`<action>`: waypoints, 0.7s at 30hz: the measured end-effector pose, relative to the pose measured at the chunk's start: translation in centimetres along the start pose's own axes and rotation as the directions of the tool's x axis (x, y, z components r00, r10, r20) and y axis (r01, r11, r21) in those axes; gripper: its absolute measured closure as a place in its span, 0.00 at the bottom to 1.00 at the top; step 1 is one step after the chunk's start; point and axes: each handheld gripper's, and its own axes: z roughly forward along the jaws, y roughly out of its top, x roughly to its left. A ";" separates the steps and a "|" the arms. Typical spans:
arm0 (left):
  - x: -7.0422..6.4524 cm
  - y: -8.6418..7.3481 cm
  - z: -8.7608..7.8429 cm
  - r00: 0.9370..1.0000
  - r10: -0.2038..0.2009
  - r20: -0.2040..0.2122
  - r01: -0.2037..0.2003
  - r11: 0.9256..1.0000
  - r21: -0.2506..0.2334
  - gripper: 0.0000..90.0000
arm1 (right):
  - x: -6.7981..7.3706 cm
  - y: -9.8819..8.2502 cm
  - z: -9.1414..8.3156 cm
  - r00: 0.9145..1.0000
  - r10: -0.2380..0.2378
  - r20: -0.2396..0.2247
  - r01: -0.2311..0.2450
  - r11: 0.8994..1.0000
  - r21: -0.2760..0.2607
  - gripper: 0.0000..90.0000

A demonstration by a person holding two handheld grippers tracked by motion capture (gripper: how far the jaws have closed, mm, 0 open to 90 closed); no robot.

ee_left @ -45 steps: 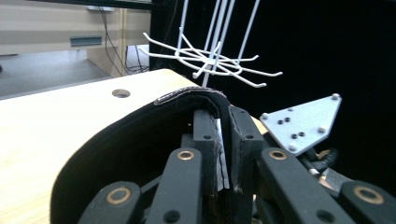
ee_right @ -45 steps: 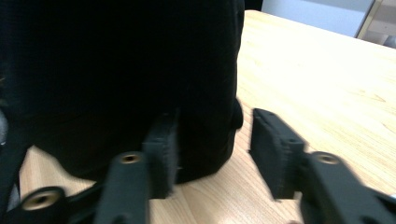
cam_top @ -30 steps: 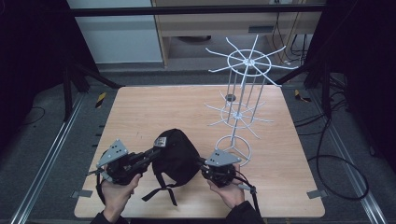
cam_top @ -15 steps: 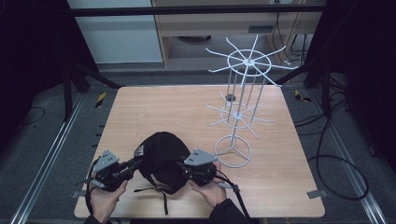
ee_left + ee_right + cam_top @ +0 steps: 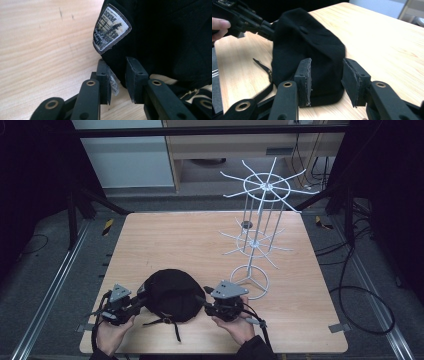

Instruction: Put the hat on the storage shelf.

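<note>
The black cap (image 5: pixel 170 294) lies on the desk (image 5: pixel 190 235) near its front edge, directly between the two grippers. The left gripper (image 5: pixel 134 301) at its left rim and the right gripper (image 5: pixel 205 300) at its right have just been opening their jaws; both stand released, straddling the fabric, equally near.

Wooden table (image 5: pixel 165 240) — black cap (image 5: pixel 170 295) lies near front edge — white wire rack (image 5: pixel 257 245) stands right.

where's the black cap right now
In the high view the black cap lies on the table near its front edge, between the left hand-held gripper and the right hand-held gripper, left of the wire rack.
</note>
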 end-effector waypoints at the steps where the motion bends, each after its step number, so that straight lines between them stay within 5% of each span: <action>1: 0.0 -0.1 0.0 1.000 0.000 -0.007 0.000 1.000 0.002 0.77 | -0.3 -0.2 -0.3 1.000 0.007 0.007 -0.007 1.000 -0.001 0.65; 4: -0.1 0.0 -0.6 0.999 -0.001 -0.047 0.001 1.000 -0.013 0.67 | -1.2 -1.0 -1.5 0.999 0.028 0.033 -0.028 1.000 0.000 0.64; 9: -0.3 0.2 -1.5 0.999 -0.012 -0.051 0.009 0.999 -0.049 0.55 | -2.0 -2.1 -2.8 0.998 0.039 0.056 -0.040 0.999 0.014 0.62; 21: -1.4 3.3 -3.5 0.996 0.081 0.023 -0.076 0.981 -0.179 0.45 | -4.6 -5.8 -8.4 0.984 0.106 0.145 -0.110 0.994 0.024 0.57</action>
